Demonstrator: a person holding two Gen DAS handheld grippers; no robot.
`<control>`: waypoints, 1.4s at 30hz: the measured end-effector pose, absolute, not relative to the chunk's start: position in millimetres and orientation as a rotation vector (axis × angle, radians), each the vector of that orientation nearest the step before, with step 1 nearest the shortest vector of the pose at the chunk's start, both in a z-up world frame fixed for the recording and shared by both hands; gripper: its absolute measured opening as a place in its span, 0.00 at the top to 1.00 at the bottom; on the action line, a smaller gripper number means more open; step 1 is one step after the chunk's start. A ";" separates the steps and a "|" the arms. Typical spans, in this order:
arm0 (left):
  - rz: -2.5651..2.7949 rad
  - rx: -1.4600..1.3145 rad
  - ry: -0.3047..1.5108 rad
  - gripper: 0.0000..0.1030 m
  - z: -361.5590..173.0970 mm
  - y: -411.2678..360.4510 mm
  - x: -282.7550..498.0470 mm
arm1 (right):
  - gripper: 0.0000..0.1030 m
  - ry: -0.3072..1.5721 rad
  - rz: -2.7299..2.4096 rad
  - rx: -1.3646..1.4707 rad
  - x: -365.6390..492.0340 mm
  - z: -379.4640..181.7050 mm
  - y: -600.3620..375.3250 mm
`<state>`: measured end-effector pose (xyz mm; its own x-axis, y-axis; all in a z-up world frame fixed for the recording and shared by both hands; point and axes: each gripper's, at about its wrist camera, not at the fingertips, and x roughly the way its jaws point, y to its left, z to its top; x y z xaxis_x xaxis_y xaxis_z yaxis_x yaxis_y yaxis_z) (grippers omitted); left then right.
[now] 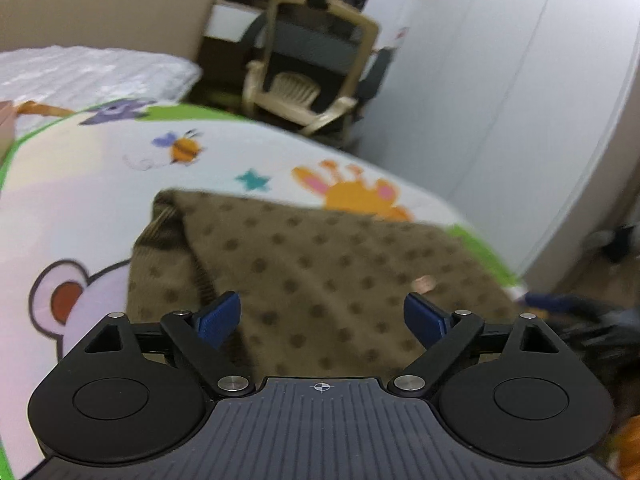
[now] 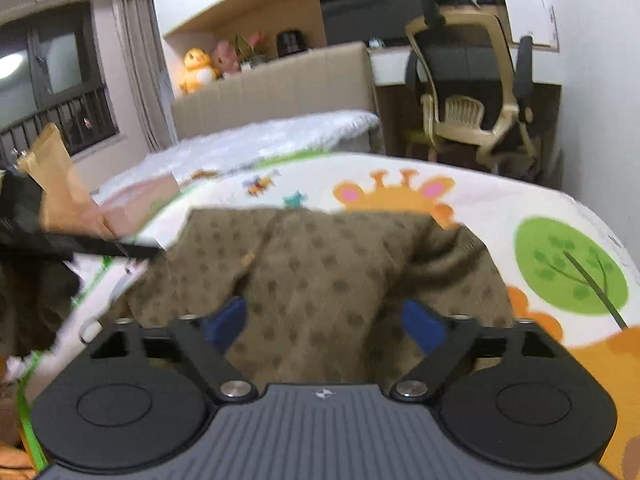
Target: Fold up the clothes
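The brown dotted garment point(image 1: 320, 264) lies partly folded on the cartoon play mat point(image 1: 80, 200), and both the left gripper point(image 1: 322, 316) and the right gripper point(image 2: 324, 320) hover over it with jaws apart and empty, so next each probably must grasp an edge for another fold.

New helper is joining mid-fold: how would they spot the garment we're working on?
Find the white cartoon-printed play mat in front of the bed. On it lies an olive-brown knitted garment with darker dots, below the orange giraffe print. It is the only dull, dotted fabric on that bright mat.
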<state>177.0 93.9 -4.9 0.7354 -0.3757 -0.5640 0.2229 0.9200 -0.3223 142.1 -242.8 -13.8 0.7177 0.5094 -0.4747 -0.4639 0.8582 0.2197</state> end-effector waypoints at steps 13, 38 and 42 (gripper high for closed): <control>-0.233 -0.151 0.727 0.34 -30.4 95.5 181.3 | 0.00 0.771 0.430 0.154 206.1 -53.6 -201.5; -0.183 -0.153 0.738 0.23 -32.7 105.4 157.9 | 0.00 0.681 0.472 0.350 195.6 -62.0 -229.0; -0.200 -0.097 0.717 0.56 -31.1 94.2 162.0 | 0.00 0.681 0.474 0.352 195.3 -62.0 -228.9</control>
<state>162.0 94.2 -31.1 0.7355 -0.2154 -0.6423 0.1487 0.9763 -0.1571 195.3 -228.9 -62.0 0.6782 0.5246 -0.5147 -0.3005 0.8371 0.4572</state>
